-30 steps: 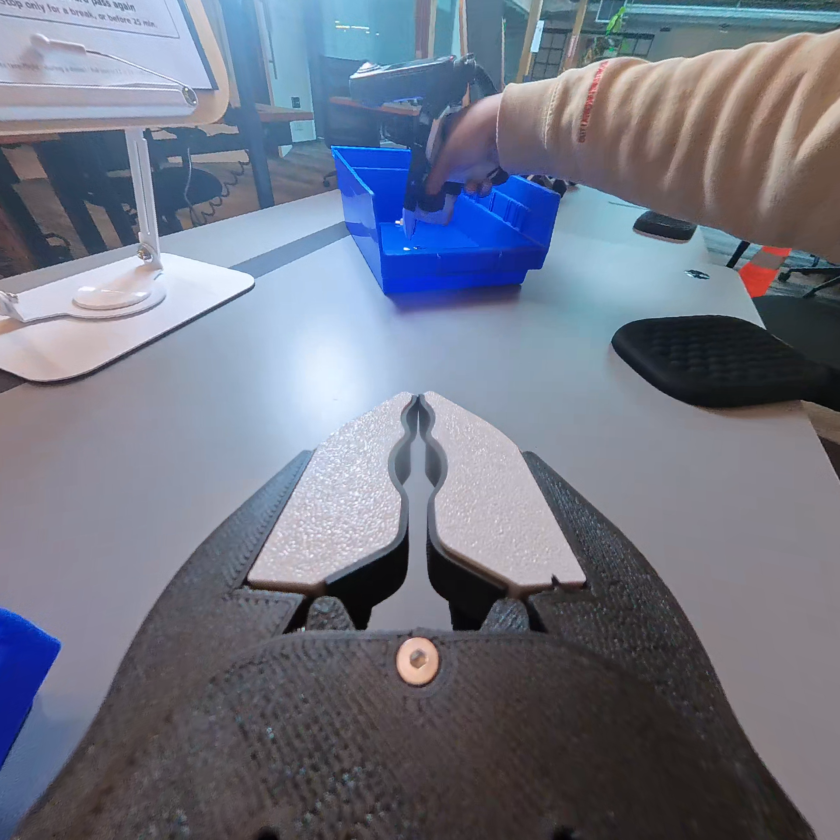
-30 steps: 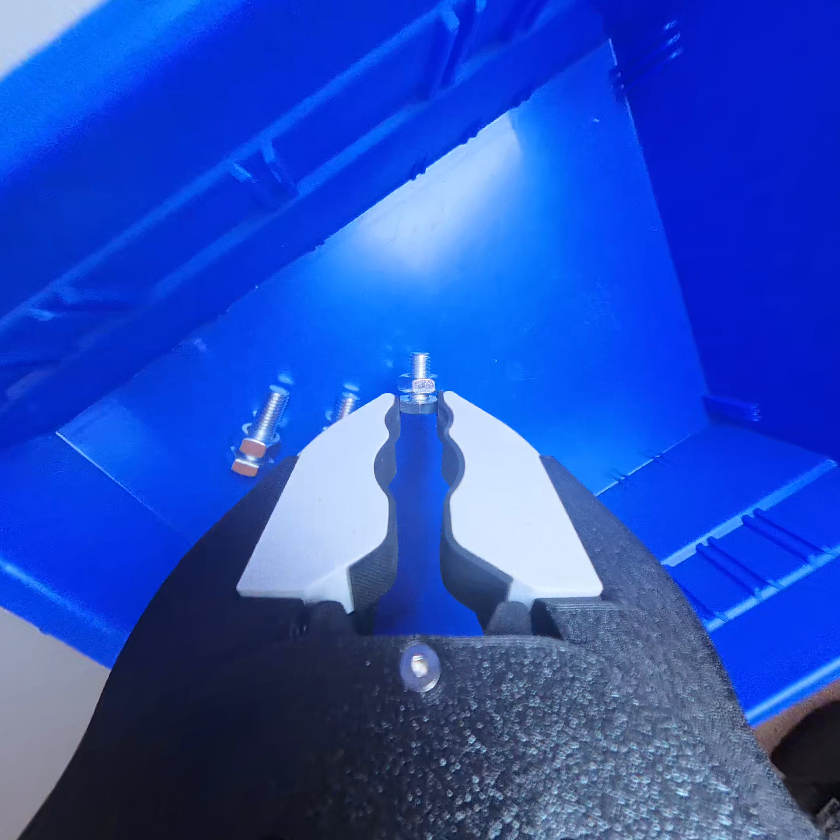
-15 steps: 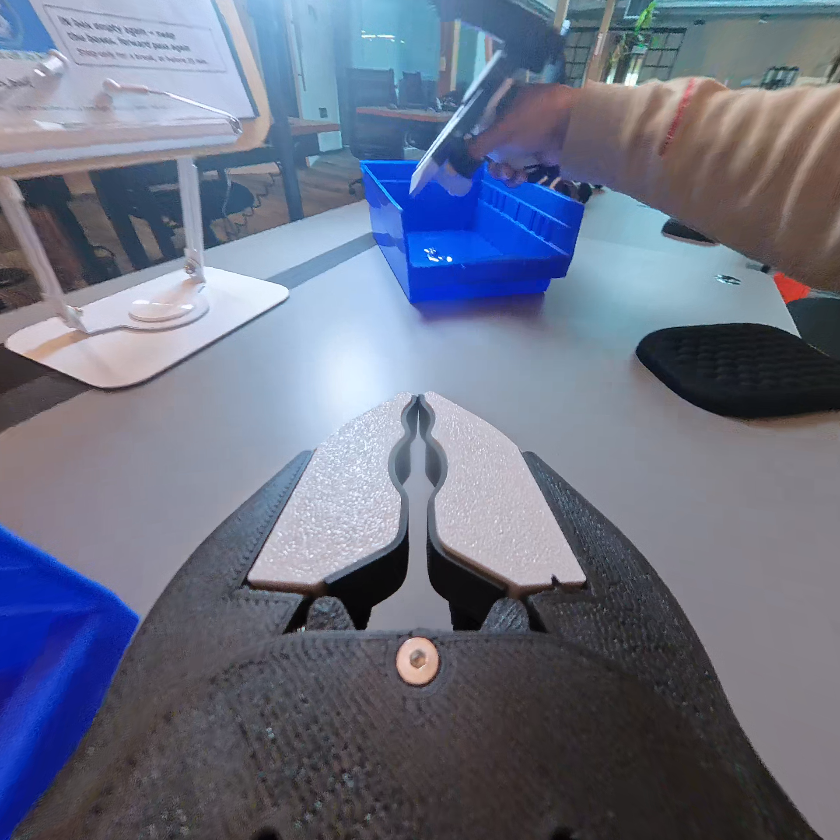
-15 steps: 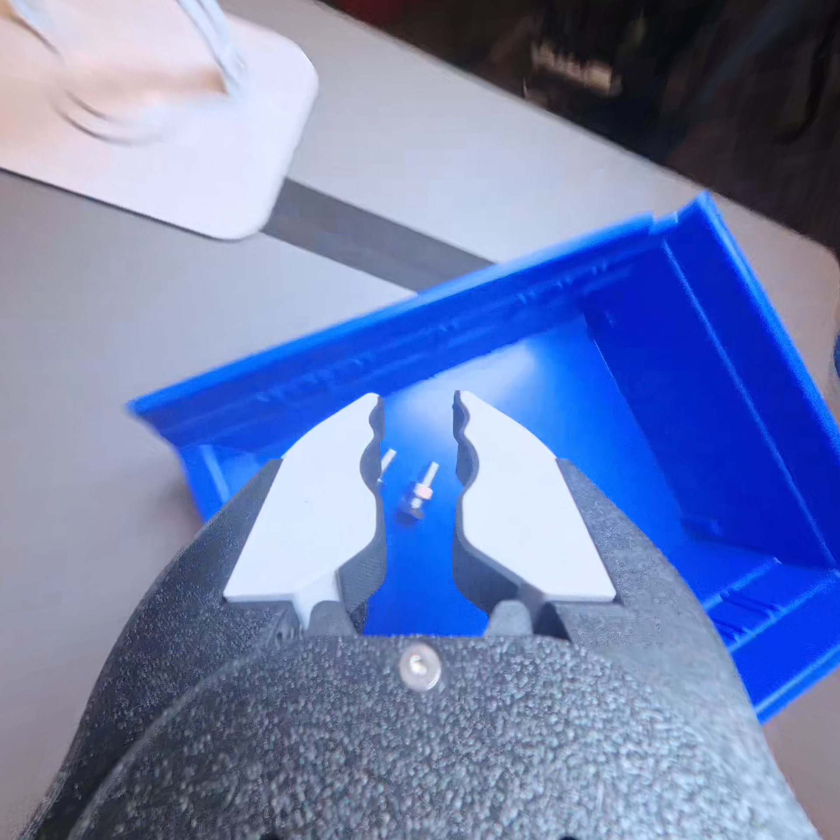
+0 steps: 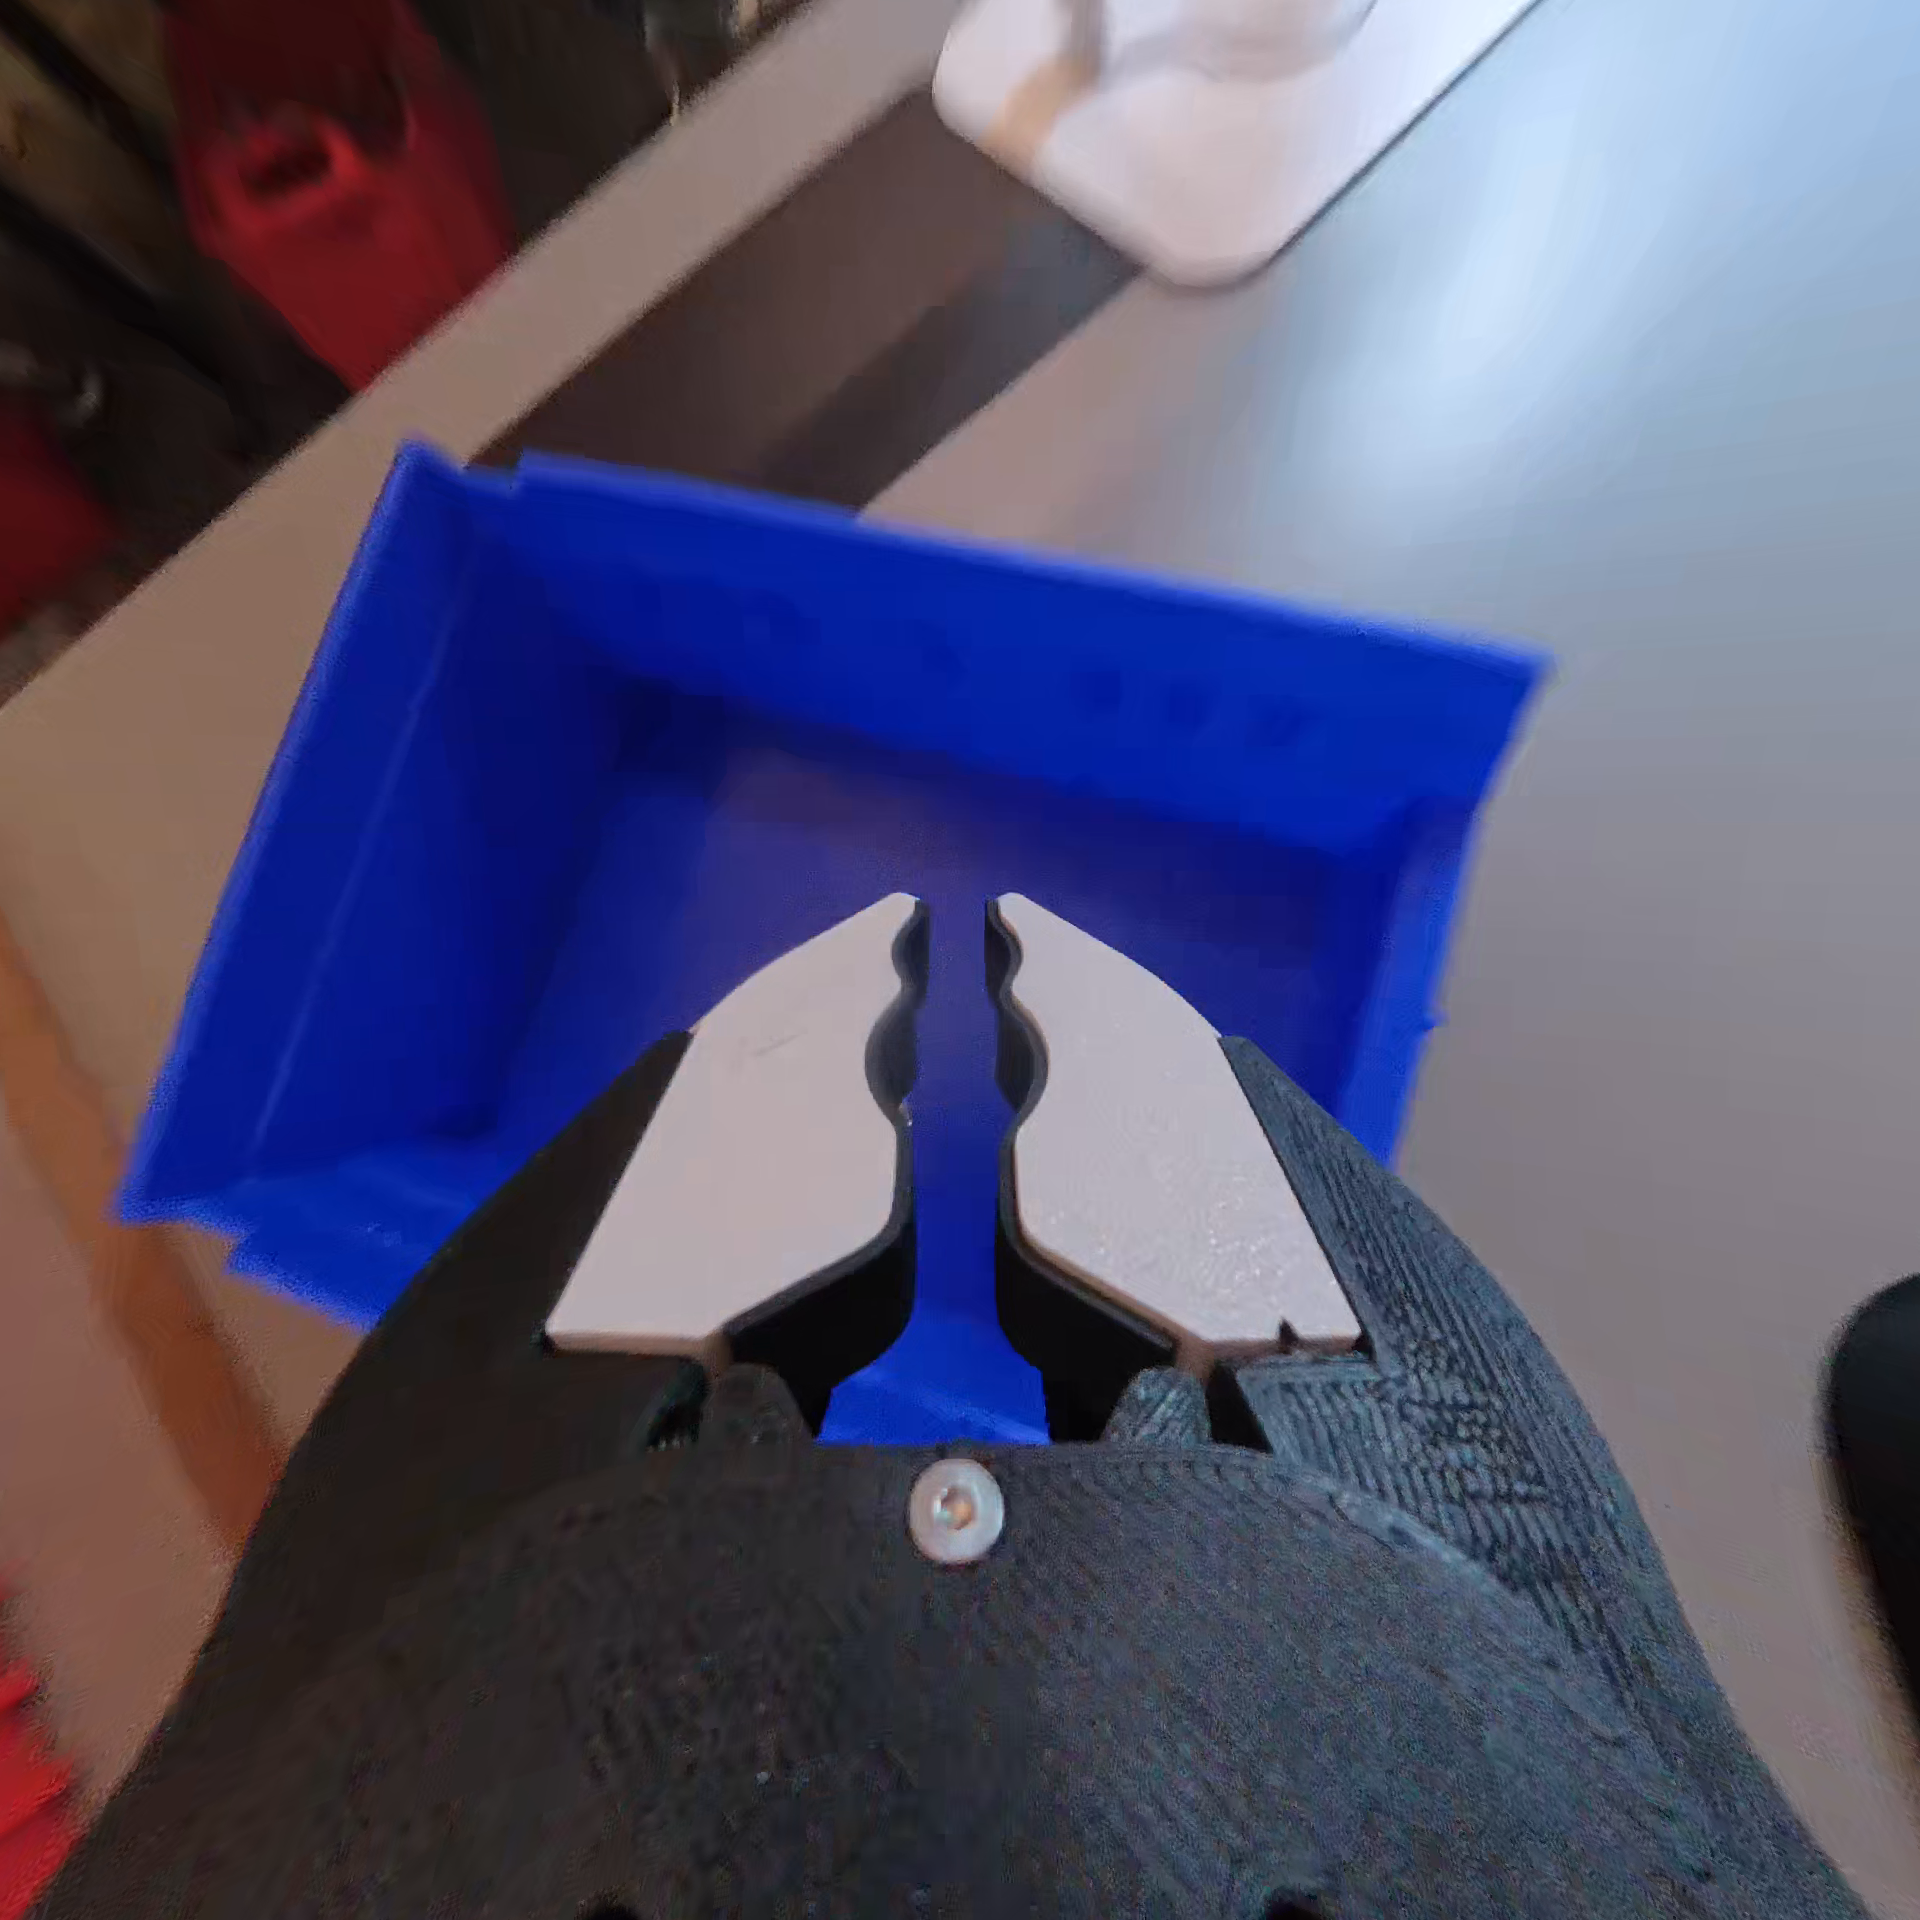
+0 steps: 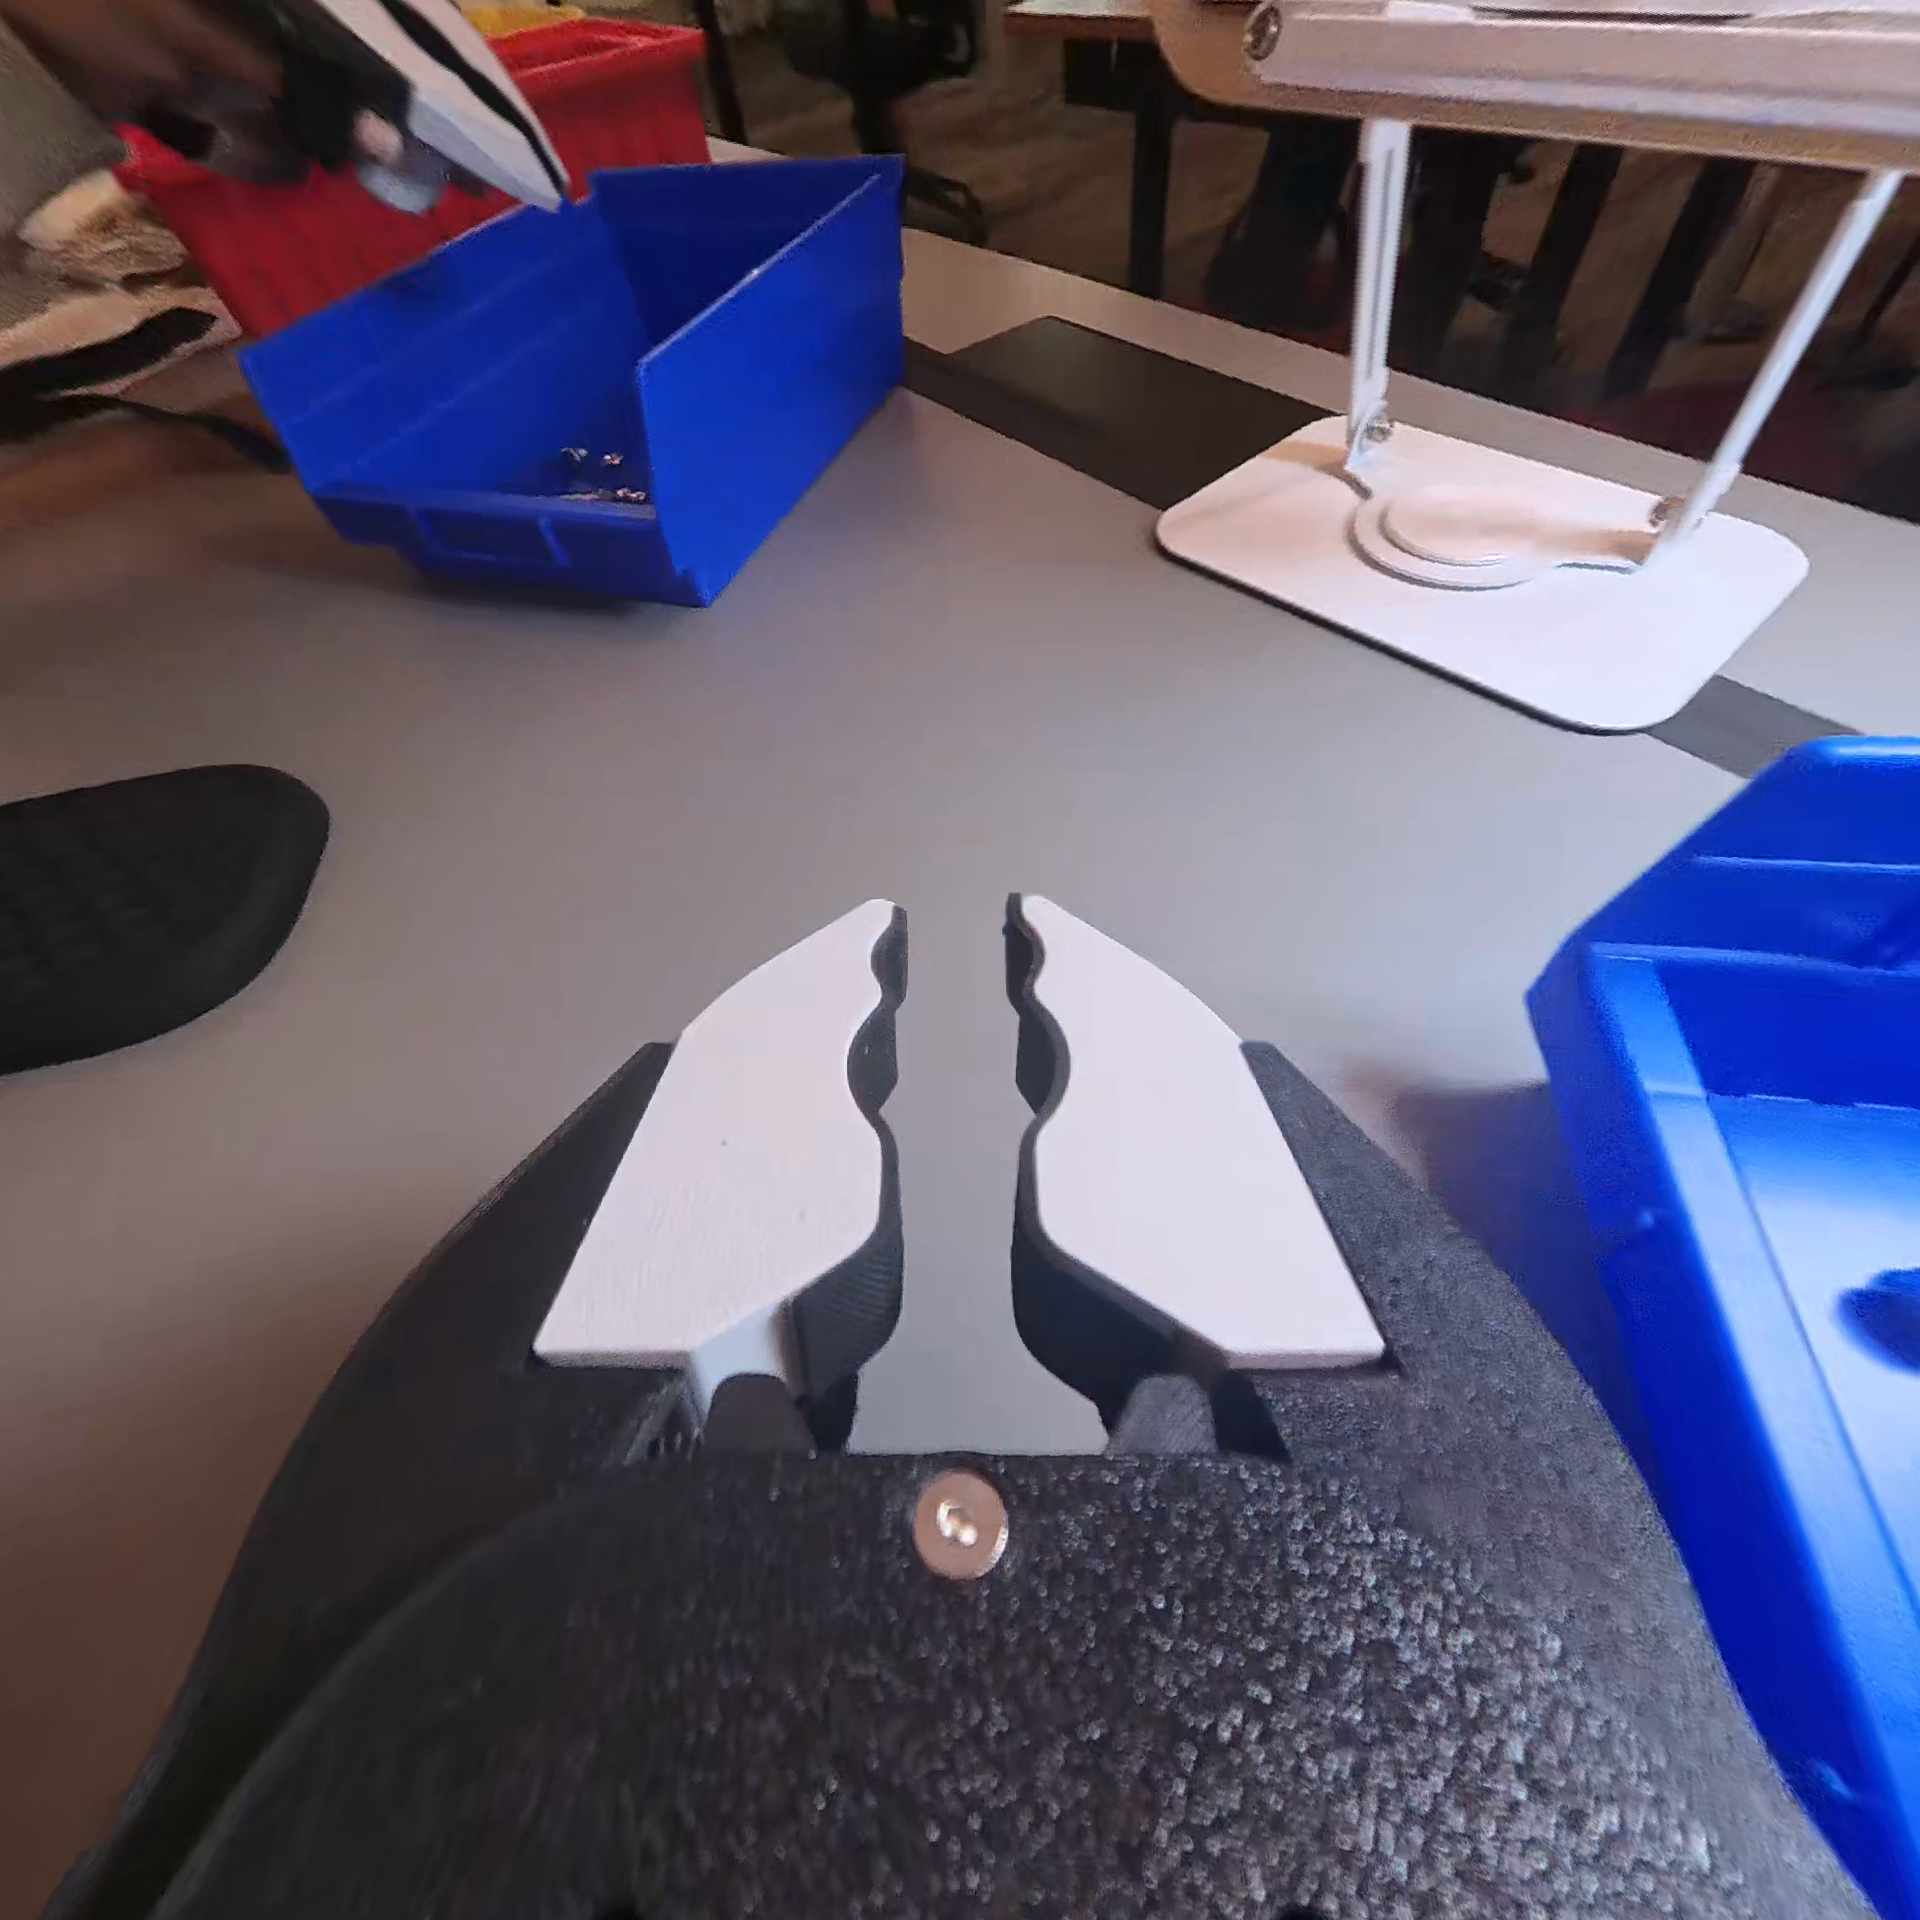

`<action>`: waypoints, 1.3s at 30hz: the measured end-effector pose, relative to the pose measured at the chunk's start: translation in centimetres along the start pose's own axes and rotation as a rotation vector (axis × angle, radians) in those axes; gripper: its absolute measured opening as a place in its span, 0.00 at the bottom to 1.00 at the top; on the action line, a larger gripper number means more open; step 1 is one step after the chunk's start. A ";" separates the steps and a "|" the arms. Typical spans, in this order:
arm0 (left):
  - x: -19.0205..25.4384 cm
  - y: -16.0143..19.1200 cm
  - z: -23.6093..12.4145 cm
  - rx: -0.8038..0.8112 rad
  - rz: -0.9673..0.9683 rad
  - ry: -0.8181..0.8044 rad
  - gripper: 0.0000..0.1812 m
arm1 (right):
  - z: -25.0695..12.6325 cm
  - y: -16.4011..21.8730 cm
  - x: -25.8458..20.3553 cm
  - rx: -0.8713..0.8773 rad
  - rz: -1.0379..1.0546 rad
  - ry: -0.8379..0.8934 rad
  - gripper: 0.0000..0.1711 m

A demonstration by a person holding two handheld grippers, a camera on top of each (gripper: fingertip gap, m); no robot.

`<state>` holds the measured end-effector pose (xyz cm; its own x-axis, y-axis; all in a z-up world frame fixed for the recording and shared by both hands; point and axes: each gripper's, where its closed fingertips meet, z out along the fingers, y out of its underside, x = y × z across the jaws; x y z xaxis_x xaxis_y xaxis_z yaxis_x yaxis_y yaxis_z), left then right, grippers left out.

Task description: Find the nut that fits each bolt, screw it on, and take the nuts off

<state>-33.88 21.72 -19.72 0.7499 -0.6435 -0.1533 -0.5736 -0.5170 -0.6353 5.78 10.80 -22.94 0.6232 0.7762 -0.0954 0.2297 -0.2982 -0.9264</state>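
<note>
Left gripper point(image 5: 954, 914) parted by a narrow gap, holding nothing, tilted down over a blue bin point(image 5: 644, 665) at the bench's left side; bin floor blurred in the left wrist view, contents there not discernible. Right gripper point(image 6: 954, 914) parted a little wider, empty too, low above bare grey bench point(image 6: 935, 717) — touching nothing.

Two blue bins seen from the right wrist view: one far left point(image 6: 769, 343) under the other gripper's pale fingers point(image 6: 478, 114), with a few small metal bolts and nuts point(image 6: 603, 476) on its floor near the open front, too small to count; a second blue bin point(image 6: 1704, 1091) close at right. One black textured pad point(image 6: 135, 904) at left. One white stand base point(image 6: 1507, 592) far right, holding a board overhead; writing on it not readable. Red crate point(image 6: 582, 73) behind the far bin.
</note>
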 end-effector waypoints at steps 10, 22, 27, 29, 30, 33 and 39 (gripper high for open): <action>-2.0 13.2 3.7 -0.888 0.142 0.066 0.13 | 0.4 1.5 -1.0 0.018 -0.049 -0.035 0.08; -1.9 10.4 4.5 -0.708 0.302 -0.098 0.04 | -0.2 1.5 -1.1 0.037 -0.050 -0.047 0.08; 3.7 0.5 0.9 -0.081 0.505 -0.344 0.04 | 0.3 0.6 -3.1 0.092 -0.012 -0.133 0.08; 8.1 -2.3 -0.9 0.134 0.601 -0.408 0.04 | 0.7 -0.4 -4.9 0.137 0.026 -0.209 0.09; 10.5 -3.3 -1.5 0.223 0.645 -0.426 0.04 | 0.9 -1.0 -5.9 0.166 0.051 -0.250 0.09; 17.9 -5.3 -2.4 0.452 0.753 -0.444 0.04 | 1.4 -3.0 -9.1 0.236 0.127 -0.378 0.11; 29.9 -7.4 -2.1 0.741 0.852 -0.299 0.03 | 2.5 -5.0 -13.3 0.279 0.176 -0.524 0.17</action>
<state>-7.93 5.11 -18.05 0.3194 -0.4135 -0.8526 -0.6700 0.5378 -0.5118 -5.50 3.39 -17.93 0.1674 0.9194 -0.3558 -0.0912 -0.3449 -0.9342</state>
